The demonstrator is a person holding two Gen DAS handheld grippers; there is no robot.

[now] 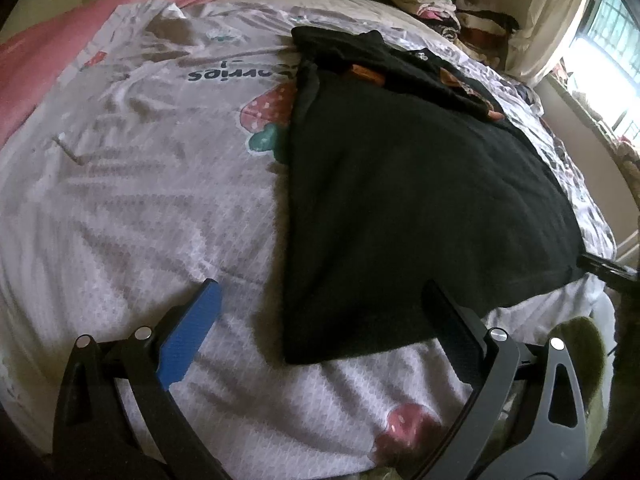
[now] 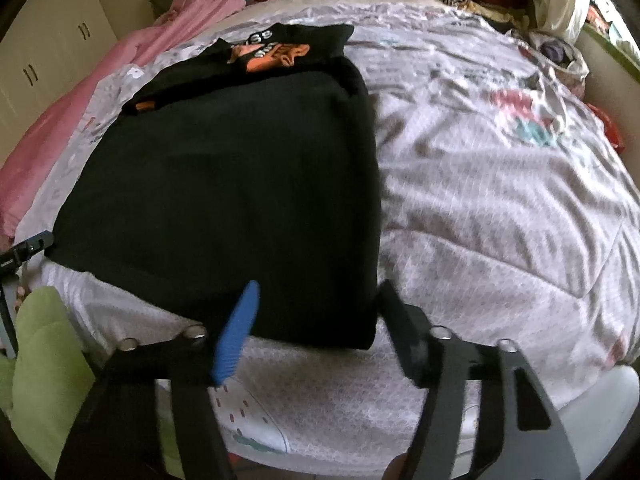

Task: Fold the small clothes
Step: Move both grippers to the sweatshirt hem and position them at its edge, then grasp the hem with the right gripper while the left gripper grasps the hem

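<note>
On bedspread point(image 1: 140, 200), black shirt point(image 1: 400, 200), collar end away

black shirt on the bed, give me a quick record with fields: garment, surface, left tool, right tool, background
garment: black shirt lying flat, sides folded in, orange print at the far end
surface: white bedspread with strawberry print
left tool: left tool open, above the shirt's near left corner, not gripping
right tool: right tool partly open, the shirt's near right corner between its fingers, not clamped
background: pink blanket at the left, stacked clothes at the far side
</note>
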